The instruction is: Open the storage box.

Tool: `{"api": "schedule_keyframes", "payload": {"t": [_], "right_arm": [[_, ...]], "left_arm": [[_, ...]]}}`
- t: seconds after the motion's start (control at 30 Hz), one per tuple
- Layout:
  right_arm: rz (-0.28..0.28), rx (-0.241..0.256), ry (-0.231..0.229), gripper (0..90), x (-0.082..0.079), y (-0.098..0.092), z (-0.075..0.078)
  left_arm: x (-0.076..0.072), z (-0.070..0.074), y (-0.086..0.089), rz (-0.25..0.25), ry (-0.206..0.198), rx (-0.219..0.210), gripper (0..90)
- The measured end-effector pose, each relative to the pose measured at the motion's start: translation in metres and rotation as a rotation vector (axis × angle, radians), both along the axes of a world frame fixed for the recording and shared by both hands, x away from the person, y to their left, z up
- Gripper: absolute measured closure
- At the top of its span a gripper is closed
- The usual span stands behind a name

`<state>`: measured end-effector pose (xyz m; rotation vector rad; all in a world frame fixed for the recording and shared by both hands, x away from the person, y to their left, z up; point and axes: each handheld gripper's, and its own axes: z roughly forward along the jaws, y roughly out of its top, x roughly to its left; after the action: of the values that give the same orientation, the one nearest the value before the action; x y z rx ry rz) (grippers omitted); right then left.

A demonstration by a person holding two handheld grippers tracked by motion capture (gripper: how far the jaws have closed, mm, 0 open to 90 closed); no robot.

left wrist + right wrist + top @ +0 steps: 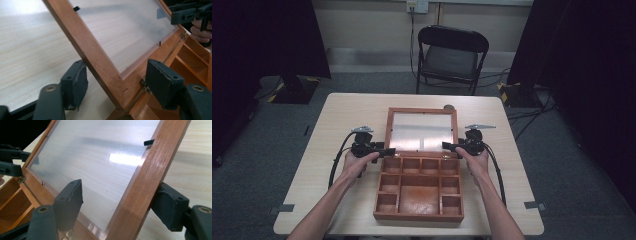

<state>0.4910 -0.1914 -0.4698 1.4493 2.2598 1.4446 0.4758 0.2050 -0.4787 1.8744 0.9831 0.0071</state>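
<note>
A pale wooden surface [347,115] fills the middle of the high view, standing on grey carpet, with dark curtains at the upper left and upper right of the frame and a black folding chair [451,55] at the top centre beyond the far edge.

A wooden box [420,192] sits at the centre of the surface, running down toward the bottom of the frame. It is divided into small compartments around one large middle compartment. Its lid [422,130], a wooden frame around a clear pane, is swung open past the box's far edge, and the pale grain of the surface shows through the pane. Small metal hinges join lid and box.

A person's forearms come in from the bottom of the frame. The left hand [357,162] holds the left claw [388,151] at the lid's left corner near the hinge. In the left gripper view this claw [117,82] is open, its jaws standing on either side of the lid's frame corner without touching it. The right hand [476,160] holds the right claw [446,146] at the lid's right side. In the right gripper view that claw [120,200] is also open, one jaw over the pane and the other behind the frame's outer edge; I cannot tell whether that jaw touches the wood.
</note>
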Motion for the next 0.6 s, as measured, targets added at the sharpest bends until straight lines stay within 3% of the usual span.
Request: {"api": "schedule_keyframes", "payload": {"t": [0.3,0.4,0.47,0.6], "right_arm": [[-0.008,-0.050,0.035,22.3,0.002,0.000,-0.006],[-0.006,-0.053,0.041,20.5,0.001,0.001,-0.007],[-0.012,-0.024,0.094,19.7,0.003,0.000,-0.011],[-0.019,-0.032,0.097,19.0,0.003,0.000,-0.012]], "left_arm": [[0.004,-0.005,0.002,0.018,0.062,-0.029,27.9],[0.004,-0.005,0.003,0.026,0.057,-0.020,26.4],[0.004,-0.003,0.005,0.039,0.052,-0.020,28.7],[0.004,-0.004,0.006,0.046,0.059,-0.012,27.6]]}}
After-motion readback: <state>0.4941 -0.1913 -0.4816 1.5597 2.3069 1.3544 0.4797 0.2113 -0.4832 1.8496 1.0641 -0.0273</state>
